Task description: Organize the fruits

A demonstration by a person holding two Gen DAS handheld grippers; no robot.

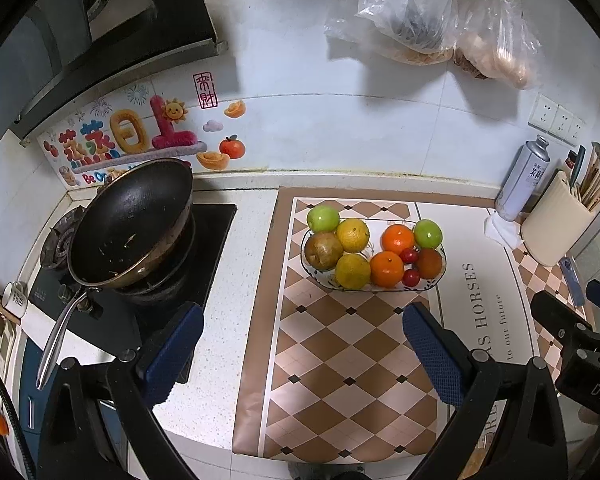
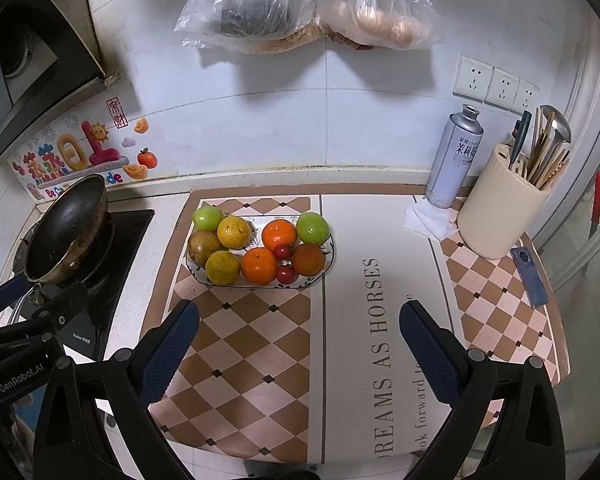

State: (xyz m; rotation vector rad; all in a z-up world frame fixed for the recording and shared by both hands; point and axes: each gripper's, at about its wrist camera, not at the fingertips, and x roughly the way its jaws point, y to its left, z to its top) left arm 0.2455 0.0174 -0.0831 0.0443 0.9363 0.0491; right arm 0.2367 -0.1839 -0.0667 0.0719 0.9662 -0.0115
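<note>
1. My left gripper [image 1: 300,350]: blue-padded jaws wide apart, holding nothing.
2. My right gripper [image 2: 300,344]: likewise spread, empty.
3. Oval patterned glass fruit dish [image 2: 318,276]: on checkered brown mat [image 2: 244,360], piled with fruit, well ahead of both.

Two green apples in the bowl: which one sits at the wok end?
The green apple at the back-left corner of the bowl, nearest the wok, behind the brownish pear. The other green apple sits at the far end, beside an orange.
</note>
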